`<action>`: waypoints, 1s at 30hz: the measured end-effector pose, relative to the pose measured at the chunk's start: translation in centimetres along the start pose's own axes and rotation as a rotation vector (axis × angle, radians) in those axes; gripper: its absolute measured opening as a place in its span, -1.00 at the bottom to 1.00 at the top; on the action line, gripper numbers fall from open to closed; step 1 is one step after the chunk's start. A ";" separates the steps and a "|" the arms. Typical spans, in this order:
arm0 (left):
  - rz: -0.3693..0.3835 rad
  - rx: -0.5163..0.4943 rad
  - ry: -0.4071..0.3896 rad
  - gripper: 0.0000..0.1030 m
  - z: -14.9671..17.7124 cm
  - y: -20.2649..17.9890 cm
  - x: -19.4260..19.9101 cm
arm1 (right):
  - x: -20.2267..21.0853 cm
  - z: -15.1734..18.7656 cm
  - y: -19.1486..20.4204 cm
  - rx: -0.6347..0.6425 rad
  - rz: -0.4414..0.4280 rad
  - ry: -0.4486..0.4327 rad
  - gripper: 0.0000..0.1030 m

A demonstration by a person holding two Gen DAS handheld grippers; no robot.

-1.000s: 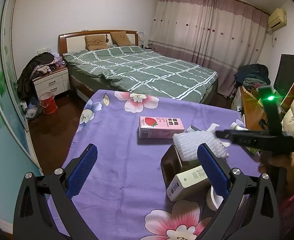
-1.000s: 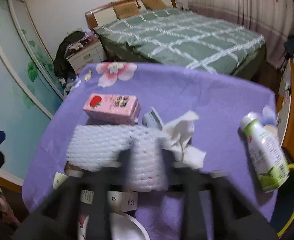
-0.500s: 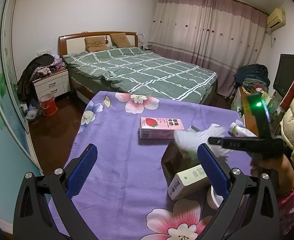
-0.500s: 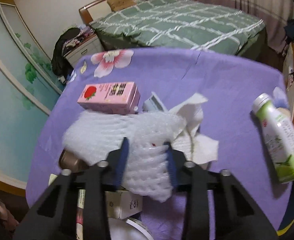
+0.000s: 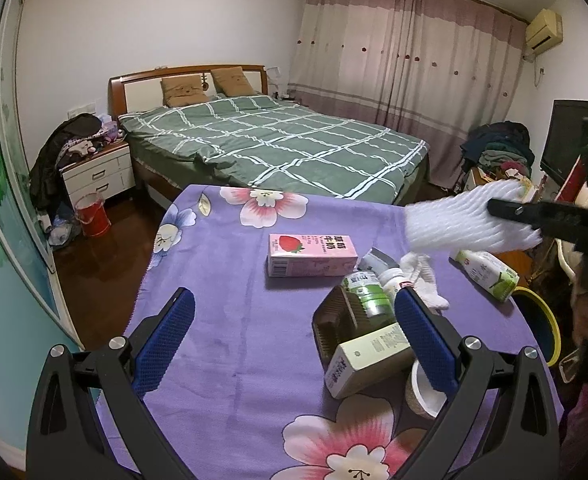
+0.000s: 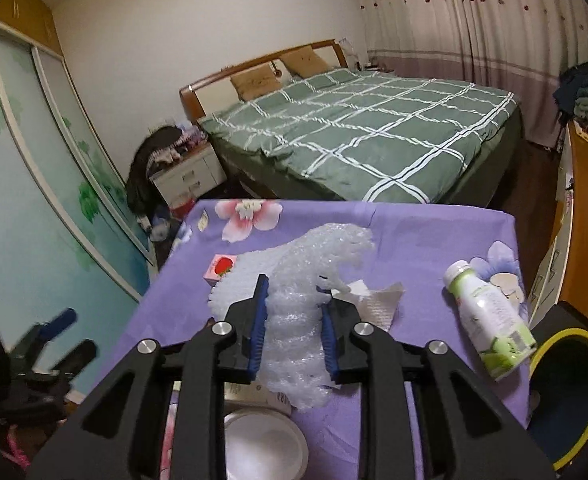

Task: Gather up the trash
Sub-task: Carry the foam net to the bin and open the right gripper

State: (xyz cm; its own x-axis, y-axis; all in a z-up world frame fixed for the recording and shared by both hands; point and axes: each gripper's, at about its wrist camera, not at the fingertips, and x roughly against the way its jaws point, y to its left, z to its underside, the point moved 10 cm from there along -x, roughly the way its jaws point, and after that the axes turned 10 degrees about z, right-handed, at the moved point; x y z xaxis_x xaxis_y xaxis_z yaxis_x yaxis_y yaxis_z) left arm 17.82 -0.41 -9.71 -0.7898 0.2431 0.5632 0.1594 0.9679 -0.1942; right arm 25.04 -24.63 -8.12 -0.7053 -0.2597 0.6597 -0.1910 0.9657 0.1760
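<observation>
My right gripper held the white foam wrap clear of the table, its blue pads closing in on the sheet from both sides and pinching it, the loose end drooping forward past the tips. From the left camera, the foam wrap hung in the air off the table's far right corner, the dark tongs of the right gripper across it. My left gripper hovered low over the near edge with its tongs wide apart and nothing between them.

On the purple flowered cloth lay the rest of the litter. A pink strawberry milk carton sat on its side near the middle. Just right of it were a crumpled tissue, a green-labelled bottle and a brown tray, with a cream carton leaning against the tray and a paper cup at the near right edge, partly behind my left gripper's right finger. A white and green drink bottle lay on its side by the right edge. Beside that edge, below the table top, stood a yellow-rimmed bin.
</observation>
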 end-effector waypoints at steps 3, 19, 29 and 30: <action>0.014 -0.010 0.007 0.91 0.1 -0.9 -0.3 | 1.9 -0.2 -2.0 -0.003 0.046 -0.035 -0.55; 0.142 -0.100 0.122 0.91 4.3 -7.9 -3.3 | 5.6 9.6 -27.1 -0.245 0.556 0.037 -0.52; 0.203 -0.168 0.211 0.91 8.1 -12.0 -4.5 | 2.2 15.8 -35.1 -0.315 0.698 0.173 -0.47; 0.208 -0.172 0.217 0.91 8.4 -12.2 -4.4 | 1.6 16.3 -35.4 -0.315 0.703 0.188 -0.46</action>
State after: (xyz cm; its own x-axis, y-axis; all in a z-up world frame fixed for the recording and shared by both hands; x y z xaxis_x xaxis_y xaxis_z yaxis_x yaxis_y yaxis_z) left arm 14.34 -13.78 -16.56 -0.5887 0.4261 0.6869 0.4159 0.8883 -0.1946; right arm 19.54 -59.29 -25.27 -0.4565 0.3885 0.8004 0.4779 0.8659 -0.1477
